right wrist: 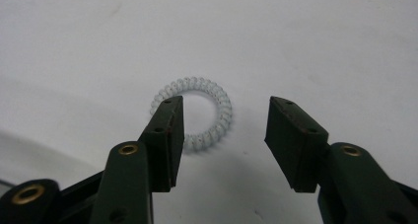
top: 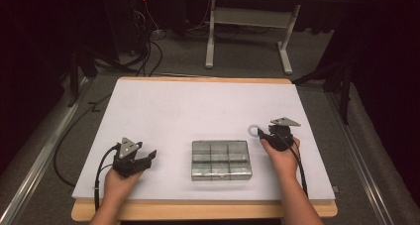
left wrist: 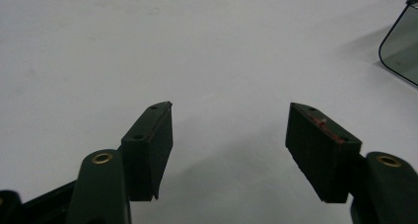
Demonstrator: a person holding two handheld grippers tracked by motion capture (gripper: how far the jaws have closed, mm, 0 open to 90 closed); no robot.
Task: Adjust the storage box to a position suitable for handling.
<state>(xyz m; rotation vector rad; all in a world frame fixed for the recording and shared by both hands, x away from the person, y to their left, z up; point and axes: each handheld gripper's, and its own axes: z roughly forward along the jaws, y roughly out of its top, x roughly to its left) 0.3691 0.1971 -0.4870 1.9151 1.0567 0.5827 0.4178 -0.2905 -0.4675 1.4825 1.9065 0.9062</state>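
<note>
A pale coiled hair tie [right wrist: 207,110] lies on the white table, a small ring [top: 253,130] right of the centre. My right gripper [right wrist: 224,135] hovers just above and behind it, open, its left jaw covering the ring's left side. A clear plastic compartment box [top: 221,159] with a shut lid lies at the front middle; its corner [left wrist: 401,46] shows at the right edge of the left gripper view. My left gripper [left wrist: 229,135] is open over bare table at the front left [top: 141,160], with nothing between its jaws.
The white board [top: 198,111] sits on a wooden table [top: 198,211]. Cables trail from both grippers over the front edge. Beyond the table are a grey floor, a white desk frame [top: 247,31] and tangled cables [top: 143,41].
</note>
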